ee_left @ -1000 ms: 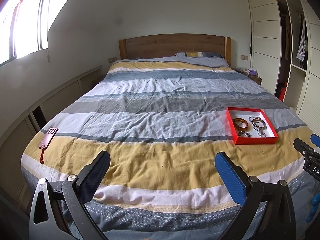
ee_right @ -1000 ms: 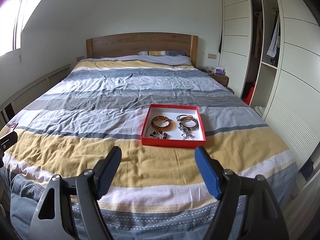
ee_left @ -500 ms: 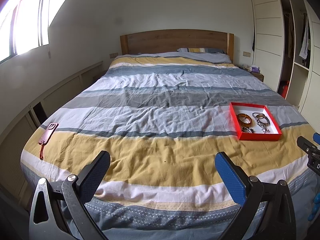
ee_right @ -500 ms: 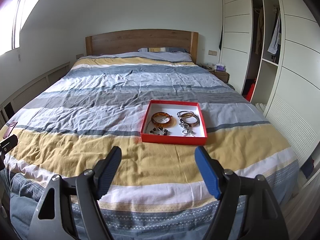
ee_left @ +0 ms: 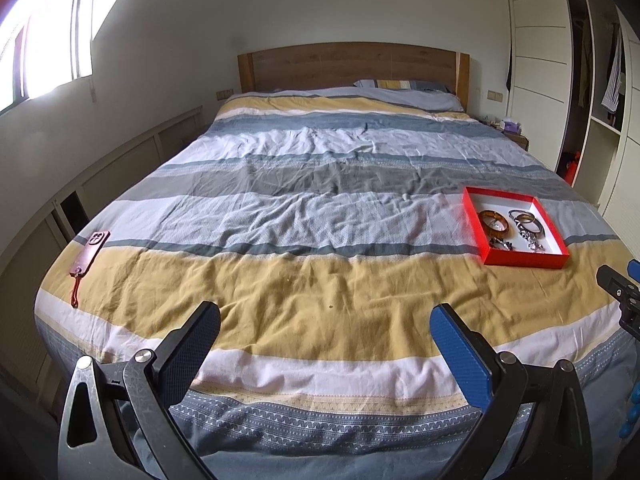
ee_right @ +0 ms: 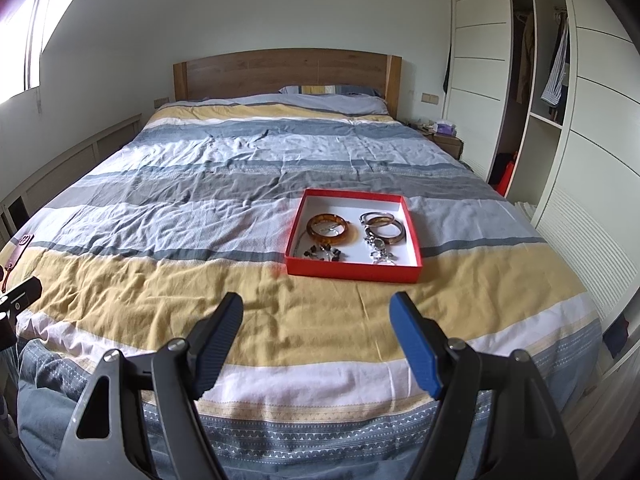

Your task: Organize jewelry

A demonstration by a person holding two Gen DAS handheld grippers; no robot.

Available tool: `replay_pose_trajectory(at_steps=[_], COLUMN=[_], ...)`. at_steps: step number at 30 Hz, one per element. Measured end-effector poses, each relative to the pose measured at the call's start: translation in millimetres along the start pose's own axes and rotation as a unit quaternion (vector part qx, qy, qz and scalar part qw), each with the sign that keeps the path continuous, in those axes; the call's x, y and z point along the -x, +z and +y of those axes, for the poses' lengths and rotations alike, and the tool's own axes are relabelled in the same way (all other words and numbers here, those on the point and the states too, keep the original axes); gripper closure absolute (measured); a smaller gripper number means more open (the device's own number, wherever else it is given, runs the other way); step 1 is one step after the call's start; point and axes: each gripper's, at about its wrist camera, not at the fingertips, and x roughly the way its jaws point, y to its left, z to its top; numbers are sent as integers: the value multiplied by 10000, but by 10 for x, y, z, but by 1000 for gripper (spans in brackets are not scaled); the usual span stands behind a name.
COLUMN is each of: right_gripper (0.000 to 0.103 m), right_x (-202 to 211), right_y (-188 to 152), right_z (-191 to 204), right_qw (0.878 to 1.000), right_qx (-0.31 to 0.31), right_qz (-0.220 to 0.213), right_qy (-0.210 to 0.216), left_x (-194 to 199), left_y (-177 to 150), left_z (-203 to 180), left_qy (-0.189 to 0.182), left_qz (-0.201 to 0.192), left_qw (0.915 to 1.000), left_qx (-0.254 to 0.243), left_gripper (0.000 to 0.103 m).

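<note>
Tray dead ahead of the right gripper, a touch right of its midline, resting on the bed well beyond the fingertips. Jaws spread wide, nothing between them. From the left gripper, also spread and empty, the tray sits far off to the right and ahead, so the right hand is clearly the nearer one.

Inside, all the jewelry lies together on the white floor. Amber bangle left of centre, lying flat, opening upward. Dark beaded piece strung out crosswise just nearer the fingers than the bangle. Two more bangles overlap on the right side, with a silvery chain cluster trailing toward the fingers from them.

Tray's edges run nearly square to the right gripper's reach. Everything in the tray could mean sorted or still waiting to be sorted; the scene fits both. Phone far left of the left fingers.
</note>
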Motion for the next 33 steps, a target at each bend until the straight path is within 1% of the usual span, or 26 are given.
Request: replay_pose_trajectory(at_steps=[7,19,33], right_gripper=[29,29,29], right_x=[-133,-479,-909], right_y=[-55,-205,-361], right_z=[4,-11,-22], right_qw=[9998,9981,9937], right_qx=[11,3,13], right_qz=[186,618,1121], right_qy=[3,-18,-23], left_x=[-183,-524,-831], left_y=[-71,-202,-256], left_z=[-2,-47,-107], left_qy=[-62,-203,-296], left_qz=[236,652,820], left_qw=[9997,9977,9962], left_qx=[-5,-5,-68], left_gripper=[1,1,1])
